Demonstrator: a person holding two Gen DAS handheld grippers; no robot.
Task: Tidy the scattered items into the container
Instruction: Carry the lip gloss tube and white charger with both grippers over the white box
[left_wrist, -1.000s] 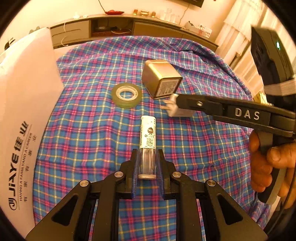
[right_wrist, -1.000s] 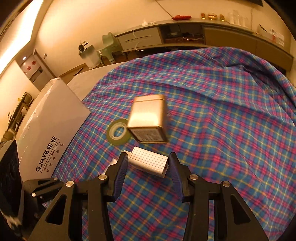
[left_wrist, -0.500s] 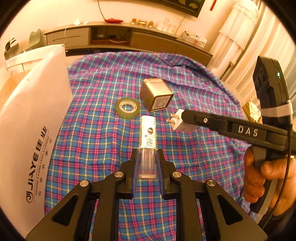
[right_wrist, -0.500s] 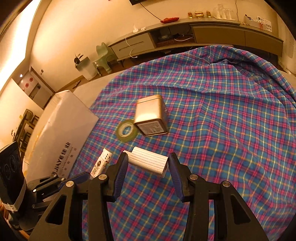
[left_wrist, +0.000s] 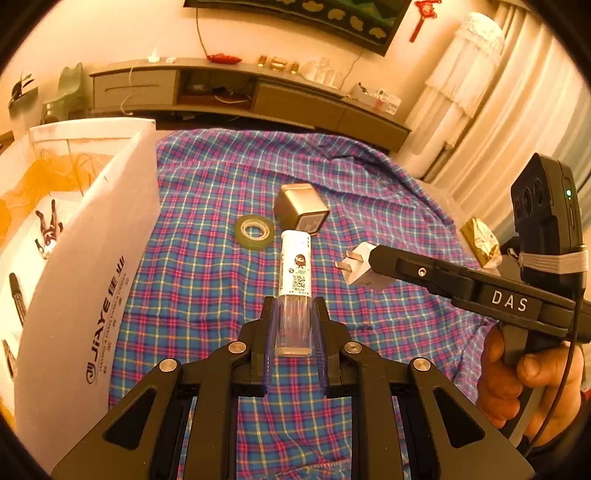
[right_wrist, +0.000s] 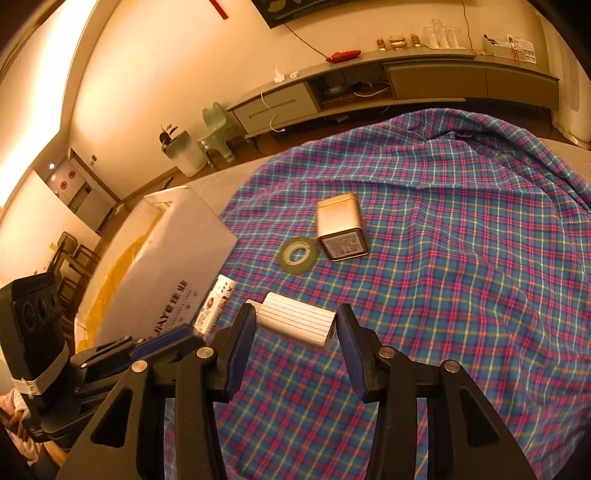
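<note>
Left gripper (left_wrist: 293, 332): jaws drawn narrow, clamped on the clear lower end of a small tube (left_wrist: 294, 280), which sticks forward and level past the fingertips, clear of the plaid cloth (left_wrist: 207, 280). Judged light and rigid; the clear plastic section looks smooth, so the hold could slip or let the tube pivot if swung fast. A hold nearer the labelled middle would balance better, but the present one looks adequate. Right gripper (right_wrist: 295, 328): jaws at medium width, closed across the ends of a white wall charger (right_wrist: 297, 323), prongs pointing off to the left side, also lifted off the cloth. Judged light, hard-shelled, glossy; the flat end faces suit the pads, prongs best kept away from them. Outward on the cloth: a roll of tape (left_wrist: 255, 232) lying flat, just beside a square metal tin (left_wrist: 301, 208) tipped on its side. The tin is likely stiff and slick, best taken across two flat walls. Destination, the white box (left_wrist: 92, 266), stands open at the left edge of the cloth with items already inside.
</note>
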